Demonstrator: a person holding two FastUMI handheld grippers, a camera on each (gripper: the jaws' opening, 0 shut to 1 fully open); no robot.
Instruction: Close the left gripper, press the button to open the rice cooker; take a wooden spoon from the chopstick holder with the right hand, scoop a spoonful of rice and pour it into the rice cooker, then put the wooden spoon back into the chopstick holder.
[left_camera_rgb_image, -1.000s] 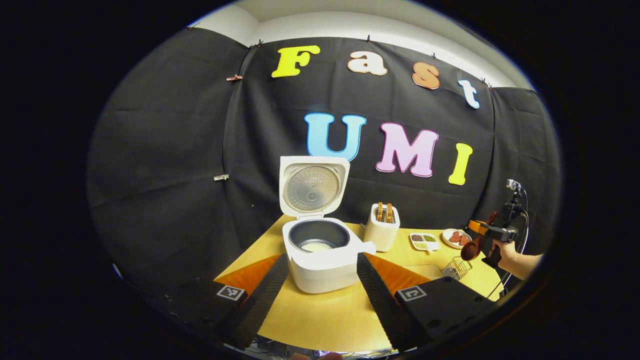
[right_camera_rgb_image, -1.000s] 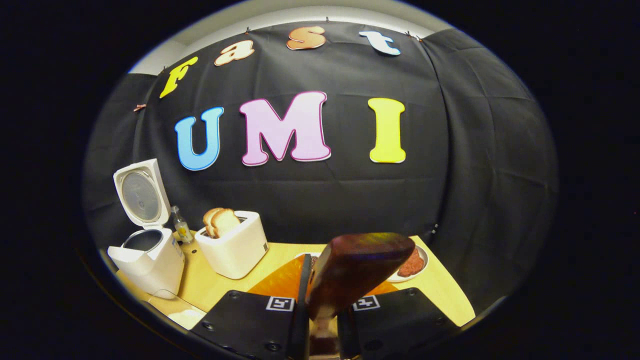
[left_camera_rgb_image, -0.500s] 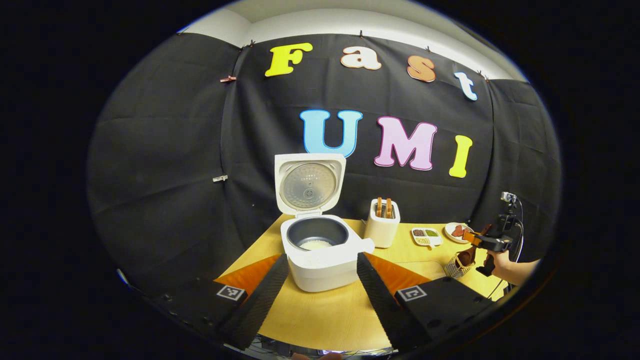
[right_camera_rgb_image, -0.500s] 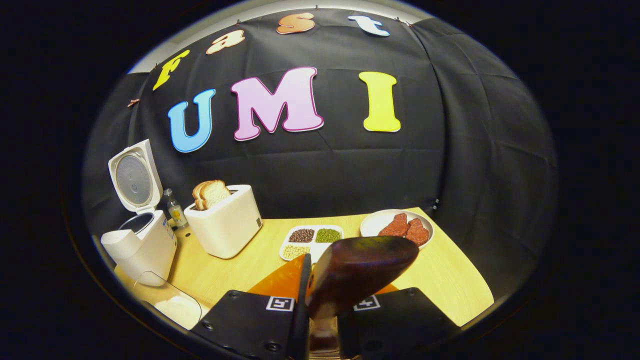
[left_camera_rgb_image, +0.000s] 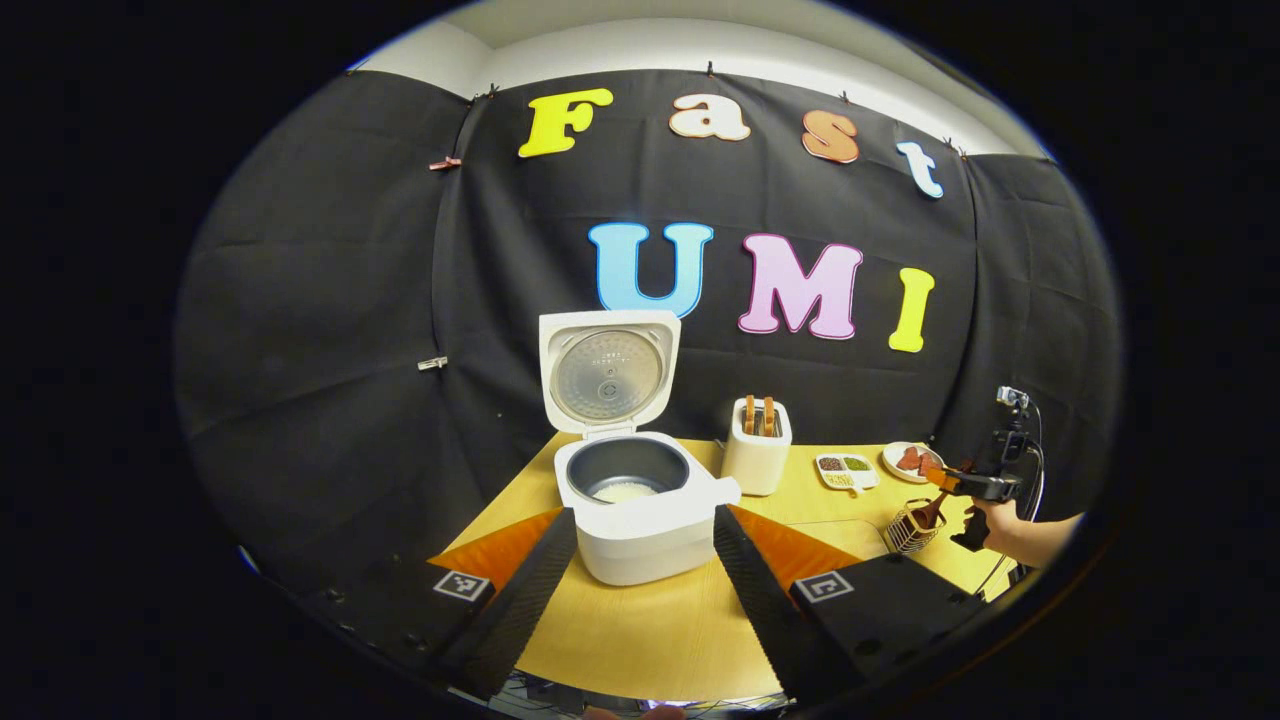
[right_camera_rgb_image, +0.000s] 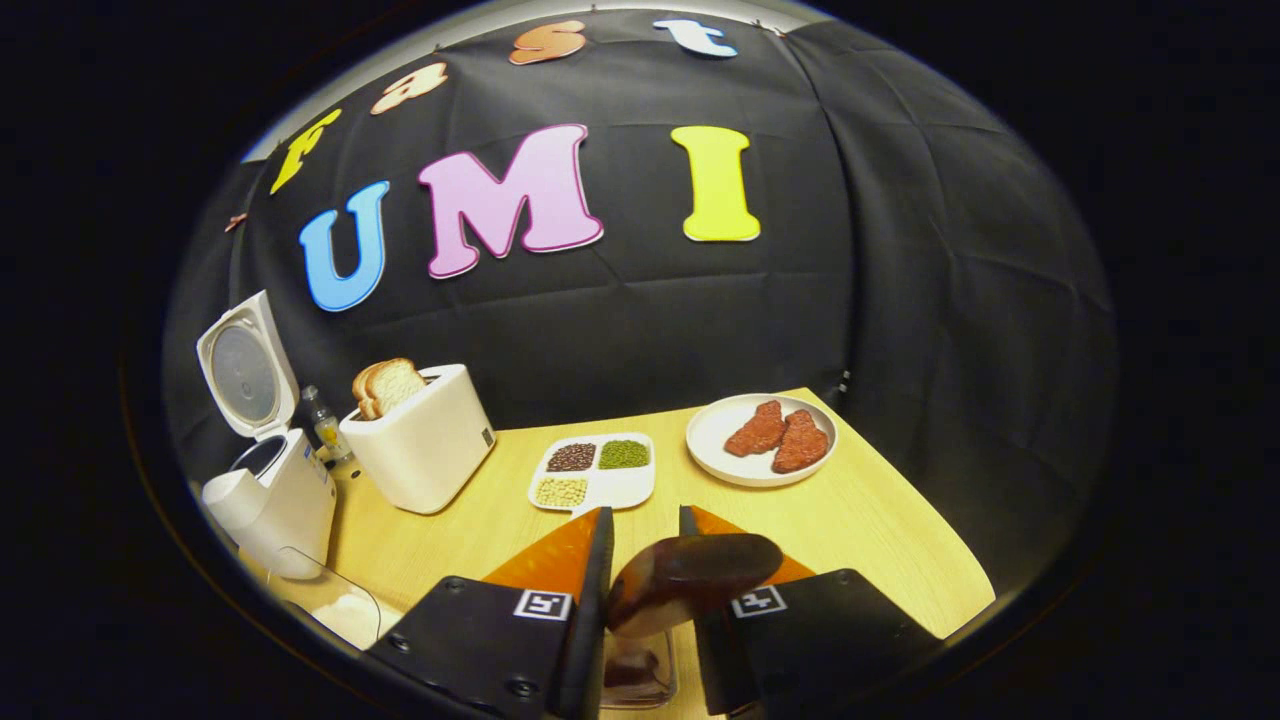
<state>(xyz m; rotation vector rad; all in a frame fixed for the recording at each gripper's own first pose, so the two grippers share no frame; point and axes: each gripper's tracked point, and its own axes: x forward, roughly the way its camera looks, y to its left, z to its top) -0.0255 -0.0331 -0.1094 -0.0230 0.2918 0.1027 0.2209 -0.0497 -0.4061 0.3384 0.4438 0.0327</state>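
Note:
The white rice cooker (left_camera_rgb_image: 640, 505) stands with its lid up and a little rice in the pot. My left gripper (left_camera_rgb_image: 643, 515) is open in front of it, holding nothing. Far right in the left gripper view, a hand holds my right gripper (left_camera_rgb_image: 958, 484) over the wire chopstick holder (left_camera_rgb_image: 910, 530), and the wooden spoon (left_camera_rgb_image: 928, 513) reaches down into it. In the right gripper view the spoon (right_camera_rgb_image: 690, 582) lies low between the fingers of my right gripper (right_camera_rgb_image: 645, 518). The jaws stand slightly apart, with a gap on each side of its neck.
On the wooden table (right_camera_rgb_image: 860, 520) are a white toaster (right_camera_rgb_image: 420, 450) with bread, a divided tray of beans (right_camera_rgb_image: 595, 475), a plate (right_camera_rgb_image: 715, 450) of meat pieces and a small bottle (right_camera_rgb_image: 322, 420). A clear container of rice (right_camera_rgb_image: 345, 615) sits near the front left.
My right gripper has tipped down and lowered the spoon into the holder. Its jaws have spread a little and the spoon sits lower between them. The left gripper has barely moved.

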